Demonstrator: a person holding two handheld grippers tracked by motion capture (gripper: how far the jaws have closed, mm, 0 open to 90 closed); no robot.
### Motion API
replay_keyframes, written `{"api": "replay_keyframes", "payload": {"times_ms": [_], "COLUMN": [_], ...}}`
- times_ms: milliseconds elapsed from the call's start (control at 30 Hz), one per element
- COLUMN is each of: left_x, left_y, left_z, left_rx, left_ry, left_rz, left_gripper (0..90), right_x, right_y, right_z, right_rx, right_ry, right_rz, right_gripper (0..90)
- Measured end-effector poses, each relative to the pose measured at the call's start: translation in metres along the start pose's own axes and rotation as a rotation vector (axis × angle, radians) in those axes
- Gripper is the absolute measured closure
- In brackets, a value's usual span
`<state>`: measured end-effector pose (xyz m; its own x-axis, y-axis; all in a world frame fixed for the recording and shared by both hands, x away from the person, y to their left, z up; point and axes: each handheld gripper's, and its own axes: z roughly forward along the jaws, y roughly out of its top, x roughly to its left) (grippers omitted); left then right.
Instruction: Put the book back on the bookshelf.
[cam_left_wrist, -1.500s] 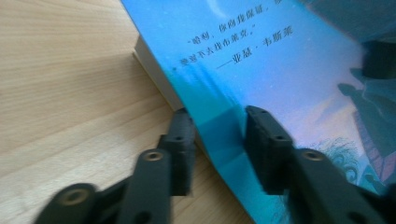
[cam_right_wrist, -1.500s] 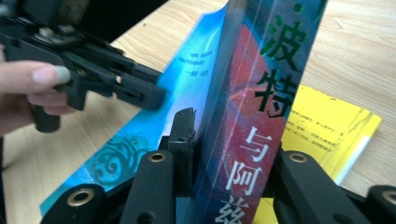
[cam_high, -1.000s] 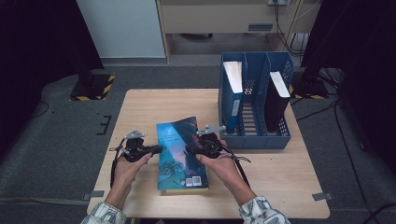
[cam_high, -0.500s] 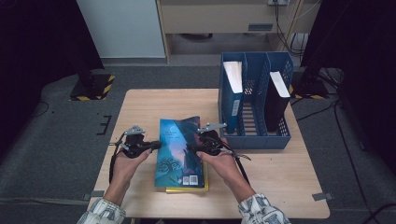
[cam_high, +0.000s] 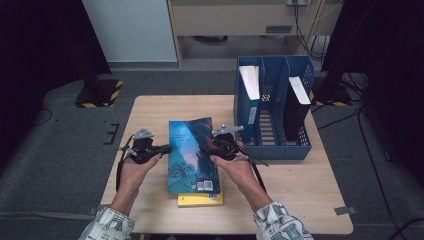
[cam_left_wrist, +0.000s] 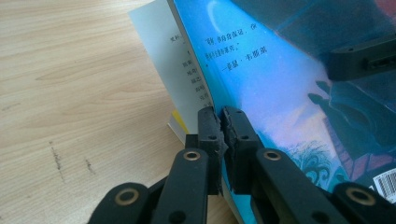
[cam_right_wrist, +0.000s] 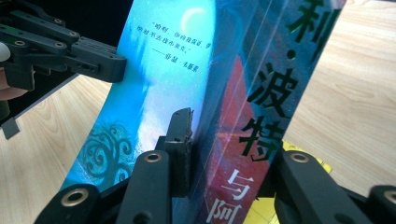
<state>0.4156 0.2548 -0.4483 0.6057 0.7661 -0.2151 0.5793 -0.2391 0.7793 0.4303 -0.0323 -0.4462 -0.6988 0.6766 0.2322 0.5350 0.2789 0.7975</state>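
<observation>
A blue paperback (cam_high: 192, 155) with a night-sky cover is held just above a yellow book (cam_high: 200, 200) on the wooden table (cam_high: 150, 110). My left gripper (cam_high: 167, 148) is shut on the left edge of its cover (cam_left_wrist: 280, 70), pads pinching the thin sheet (cam_left_wrist: 219, 112). My right gripper (cam_high: 207, 150) clamps the thicker spine side (cam_right_wrist: 229, 140). Its jaws have just been closing with the book (cam_right_wrist: 187, 70) between them. The yellow book (cam_left_wrist: 175, 123) peeks out underneath.
A blue three-slot file rack (cam_high: 272, 150) stands at the table's right. It holds a blue-spined book (cam_high: 248, 80) in its left slot and a black one (cam_high: 295, 100) in its right slot. Bare table lies left of my left hand.
The blue book has swung from slanted to straight over the yellow one, and its left edge has come up a little with the left gripper.
</observation>
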Motion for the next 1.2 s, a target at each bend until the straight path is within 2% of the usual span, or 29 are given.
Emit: {"api": "replay_keyframes", "payload": {"times_ms": [367,767,900,1067,1200], "left_x": [0.000,0.003,0.003,0.004,0.006], "left_y": [0.004,0.008,0.010,0.019,0.028], "left_z": [-0.001,-0.004,-0.004,-0.007,-0.008], "left_rx": [0.002,0.026,0.016,0.009,0.026], "left_ry": [0.000,-0.006,0.001,0.015,0.023], "left_rz": [0.010,0.029,0.026,0.039,0.066], "left_gripper": [86.0,86.1,86.2,86.4,86.4], "right_x": [0.000,0.001,0.001,0.001,0.000], "right_y": [0.005,0.009,0.011,0.019,0.027], "right_z": [-0.002,-0.003,-0.002,-0.003,-0.002], "right_rx": [-0.005,-0.020,-0.028,-0.044,-0.059], "right_ry": [-0.001,0.000,-0.004,-0.015,-0.023], "right_rz": [-0.005,-0.022,-0.021,-0.025,-0.042], "right_gripper": [67.3,68.4,68.8,69.6,70.3]}}
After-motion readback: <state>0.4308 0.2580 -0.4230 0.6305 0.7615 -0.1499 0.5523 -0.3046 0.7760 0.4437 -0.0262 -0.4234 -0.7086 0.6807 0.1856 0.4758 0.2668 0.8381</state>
